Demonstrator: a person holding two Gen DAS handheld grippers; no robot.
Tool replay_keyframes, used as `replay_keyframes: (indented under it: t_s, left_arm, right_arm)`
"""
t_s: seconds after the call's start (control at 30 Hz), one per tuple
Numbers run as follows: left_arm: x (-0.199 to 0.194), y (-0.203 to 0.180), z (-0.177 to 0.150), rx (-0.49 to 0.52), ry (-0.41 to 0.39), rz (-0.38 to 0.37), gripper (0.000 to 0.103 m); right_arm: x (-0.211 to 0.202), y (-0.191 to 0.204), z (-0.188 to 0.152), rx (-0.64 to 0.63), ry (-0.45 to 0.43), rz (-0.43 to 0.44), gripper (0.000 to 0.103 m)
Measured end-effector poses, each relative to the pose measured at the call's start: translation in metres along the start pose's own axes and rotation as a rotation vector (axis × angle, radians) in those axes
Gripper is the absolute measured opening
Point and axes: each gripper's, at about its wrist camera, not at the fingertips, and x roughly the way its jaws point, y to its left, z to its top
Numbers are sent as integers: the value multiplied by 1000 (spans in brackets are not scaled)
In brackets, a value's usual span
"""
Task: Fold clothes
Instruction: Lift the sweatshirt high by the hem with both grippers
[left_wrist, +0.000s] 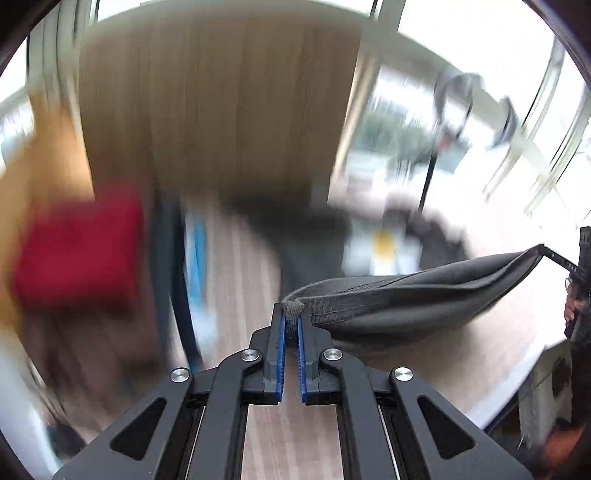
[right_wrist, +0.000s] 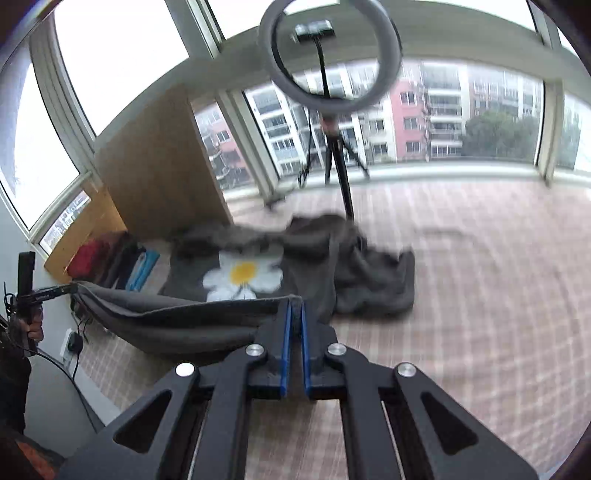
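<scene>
Wood floor (right_wrist: 480, 295), ring light (right_wrist: 328, 55) behind garment (right_wrist: 177, 317)

Each camera is sitting just behind its own fingers, looking forward along them from close range. The left wrist view is facing a wooden cabinet (left_wrist: 221, 103), blurred; the right is facing the windows (right_wrist: 461, 122) and ring light (right_wrist: 330, 55). Both are sharing the stretched grey garment (left_wrist: 417, 299), each catching the opposite gripper at its edge

Left view bkgd smeared: red blob (left_wrist: 79, 251), cabinet (left_wrist: 221, 110) unreadable. Hand (left_wrist: 574, 306) cut by frame edge. Ring light (right_wrist: 330, 55) top cropped; pile (right_wrist: 332, 258) blurred.
</scene>
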Motion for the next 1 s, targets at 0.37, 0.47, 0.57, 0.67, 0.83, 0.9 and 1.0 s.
replay_keyframes:
  t_s: [0.37,0.47,0.57,0.67,0.83,0.9,1.0]
  left_arm:
    - [-287,-75,107,227,-521,116,5]
    - [-297,-81,86,251,-507,137,5]
    - [-297,-80,75,241,-486,144,5]
    - [-294,-82,69,233,-465,150,5]
    - [-280,-68,62,194,-429,136,5]
    - [-260,-56,61,159,-380,112,5]
    - [-233,-51,67,149,-323,130,5]
  right_arm:
    - [-257,112,153,-345,-484,-201,5]
    - [-272,119,131,-378,-473,-218,5]
    - [-274,125,114,-395,-458,-191,5]
    - [-272,130,107,-397,-455,-155,5]
    - [-256,116,104,-341,-433,-101,5]
    - [-232,100,104,-283,-379,-66,5]
    - [-177,79,99,-228,-269,-50,5]
